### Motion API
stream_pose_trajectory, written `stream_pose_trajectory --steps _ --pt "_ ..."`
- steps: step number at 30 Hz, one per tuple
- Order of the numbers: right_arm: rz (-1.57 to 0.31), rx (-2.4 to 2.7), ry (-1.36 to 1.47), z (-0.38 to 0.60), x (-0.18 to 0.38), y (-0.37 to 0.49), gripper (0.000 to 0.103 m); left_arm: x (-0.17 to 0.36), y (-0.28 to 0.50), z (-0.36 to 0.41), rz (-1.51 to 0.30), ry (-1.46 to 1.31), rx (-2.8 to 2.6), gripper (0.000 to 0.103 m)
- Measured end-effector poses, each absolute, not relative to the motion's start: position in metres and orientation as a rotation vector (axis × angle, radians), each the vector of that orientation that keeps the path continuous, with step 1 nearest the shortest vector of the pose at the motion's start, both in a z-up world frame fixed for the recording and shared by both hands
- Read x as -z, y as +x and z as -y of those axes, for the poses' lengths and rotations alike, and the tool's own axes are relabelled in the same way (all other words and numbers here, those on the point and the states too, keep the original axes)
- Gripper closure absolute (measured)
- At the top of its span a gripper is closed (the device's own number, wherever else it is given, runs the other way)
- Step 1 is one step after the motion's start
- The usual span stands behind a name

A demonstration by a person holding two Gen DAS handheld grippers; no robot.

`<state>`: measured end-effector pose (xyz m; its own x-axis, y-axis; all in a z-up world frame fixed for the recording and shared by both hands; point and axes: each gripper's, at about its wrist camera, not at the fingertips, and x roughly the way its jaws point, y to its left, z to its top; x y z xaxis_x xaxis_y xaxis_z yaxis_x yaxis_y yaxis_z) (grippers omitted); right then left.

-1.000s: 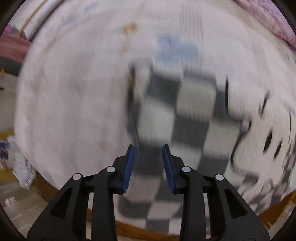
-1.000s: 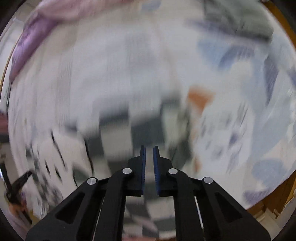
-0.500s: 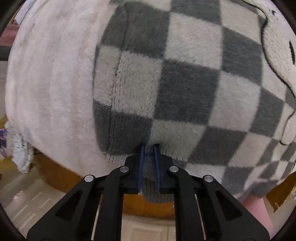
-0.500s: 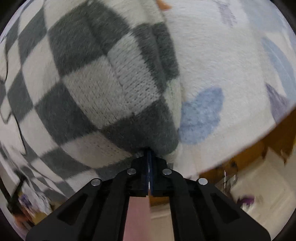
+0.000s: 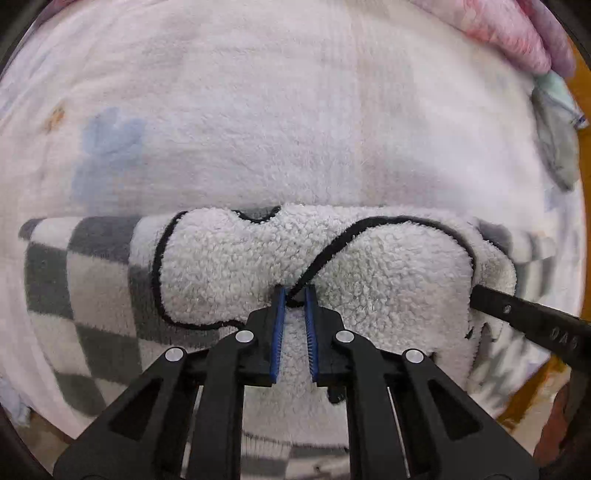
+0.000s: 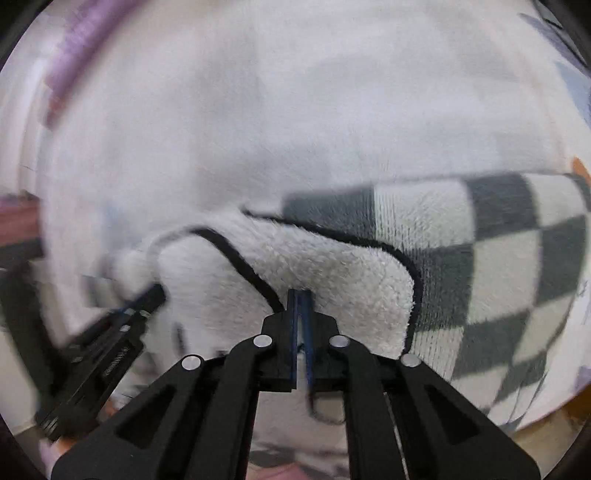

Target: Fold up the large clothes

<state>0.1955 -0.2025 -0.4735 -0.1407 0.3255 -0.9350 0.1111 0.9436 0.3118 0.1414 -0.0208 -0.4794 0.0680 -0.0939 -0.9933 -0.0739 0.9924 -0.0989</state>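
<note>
The sweater (image 5: 92,295) lies on a fuzzy white blanket (image 5: 258,110) that covers the bed. It is grey and white in squares, and it has a big fluffy white patch (image 5: 229,266) with a thin black line around it. The left gripper (image 5: 294,295) points straight down at the sweater. Its blue pads are pinched on the fluffy patch, right where the black line runs, and a bit of the fluff sits between them. The right gripper (image 6: 301,295) points down too, but tips a little. Its two pads are pressed almost flat together on the edge of the same fluffy patch (image 6: 332,266), just beside the grey and white squares (image 6: 498,258). Each gripper shows in the other one's view, off to the side of the sweater: the right one pokes in from the right edge of the left view, and the left one (image 6: 147,295) pokes in from the lower left of the right view, blurry. A pink and purple cloth (image 5: 517,33) lies at the far corner of the blanket, well away from the sweater.
</note>
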Motion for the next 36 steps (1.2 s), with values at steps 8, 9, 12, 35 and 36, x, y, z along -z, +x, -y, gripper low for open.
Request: stream_pose_trajectory --steps 8,9,12,35,36 --pt "-1.884 -0.195 0.356 0.231 0.489 0.088 0.103 0.493 -0.005 0.017 -1.665 -0.298 0.026 0.094" --pt "-1.972 -0.171 0.356 0.233 0.502 0.063 0.103 0.5 -0.021 0.018 -1.702 -0.323 0.011 0.094" --pt "-1.993 -0.171 0.286 0.234 0.526 0.018 0.103 0.514 -0.063 0.036 -1.682 -0.255 0.006 0.094" --pt "-1.775 -0.143 0.269 0.359 0.412 0.082 0.013 0.399 0.018 0.151 -1.617 -0.089 -0.034 0.02" --pt "-1.762 -0.143 0.271 0.364 0.399 0.083 0.012 0.393 0.024 0.14 -1.608 -0.086 -0.033 0.02"
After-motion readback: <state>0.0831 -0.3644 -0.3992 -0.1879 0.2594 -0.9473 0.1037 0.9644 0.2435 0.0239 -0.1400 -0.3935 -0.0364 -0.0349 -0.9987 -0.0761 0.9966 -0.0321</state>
